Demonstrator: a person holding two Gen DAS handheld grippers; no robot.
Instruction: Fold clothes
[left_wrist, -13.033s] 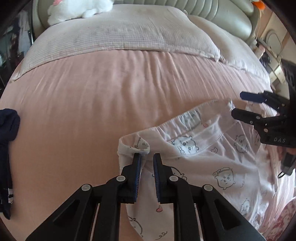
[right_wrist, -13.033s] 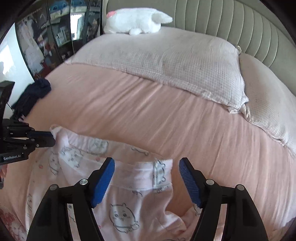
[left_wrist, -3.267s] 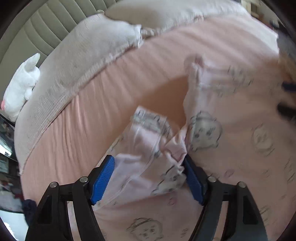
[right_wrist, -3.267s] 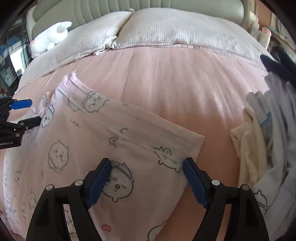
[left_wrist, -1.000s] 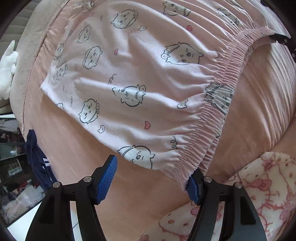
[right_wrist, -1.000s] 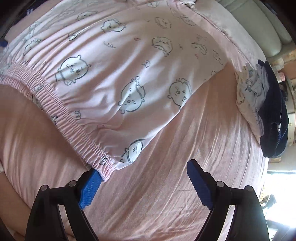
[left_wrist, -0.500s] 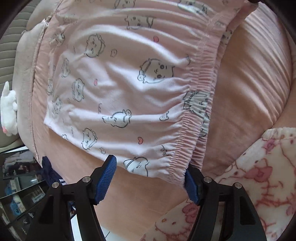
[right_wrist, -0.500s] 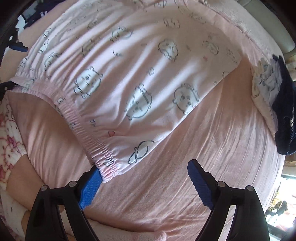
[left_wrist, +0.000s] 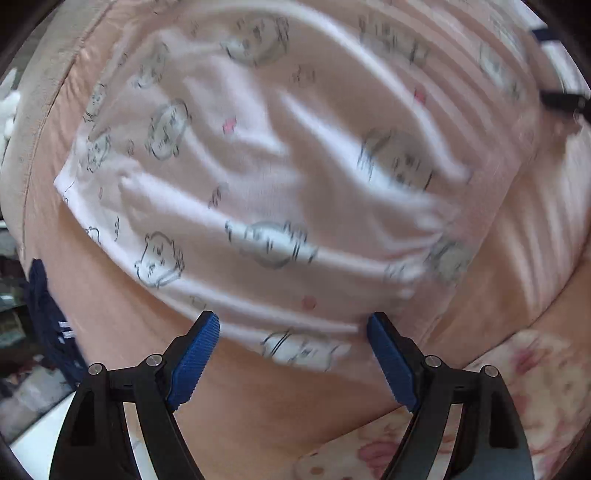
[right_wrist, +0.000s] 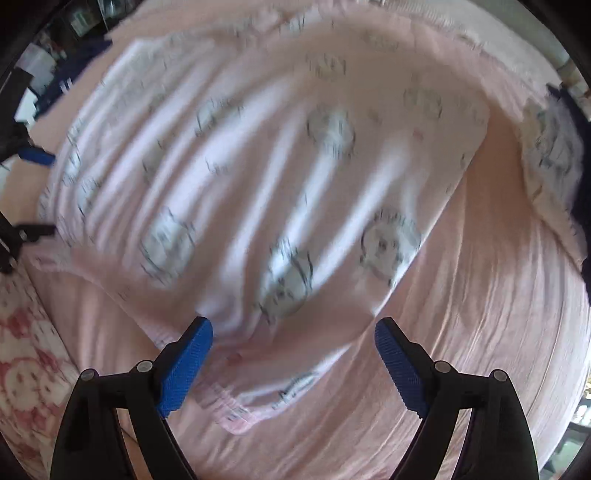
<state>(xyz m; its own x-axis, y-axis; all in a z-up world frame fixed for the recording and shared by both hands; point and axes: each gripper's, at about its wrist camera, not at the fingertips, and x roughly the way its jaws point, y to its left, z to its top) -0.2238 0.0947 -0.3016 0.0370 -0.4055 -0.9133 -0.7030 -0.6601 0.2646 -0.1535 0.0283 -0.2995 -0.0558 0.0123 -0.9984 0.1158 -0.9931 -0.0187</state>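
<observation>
Pale pink pyjama trousers (left_wrist: 258, 166) printed with cartoon animals lie spread flat on the pink bed sheet (left_wrist: 258, 406). My left gripper (left_wrist: 291, 332) hangs just over one corner at the gathered waistband, and its jaws are opening. The cloth lies under and between the blue pads (left_wrist: 195, 354) without being pinched. My right gripper (right_wrist: 291, 332) stands open over the trousers (right_wrist: 258, 184) at the other waistband corner (right_wrist: 236, 417), which lies loose between its fingers. Both views are blurred. The left gripper (right_wrist: 33, 192) shows at the right view's left edge.
A navy garment (left_wrist: 48, 321) lies at the bed's left edge. A pile of light and navy clothes (right_wrist: 554, 147) sits at the right. Fabric with a pink cartoon print (left_wrist: 498, 387) covers the near edge of the bed. A white plush toy (left_wrist: 9, 107) lies far left.
The left gripper has dropped closer to the trousers and its jaws have widened, so the waistband corner no longer touches its right pad. The right gripper has tipped further over its corner.
</observation>
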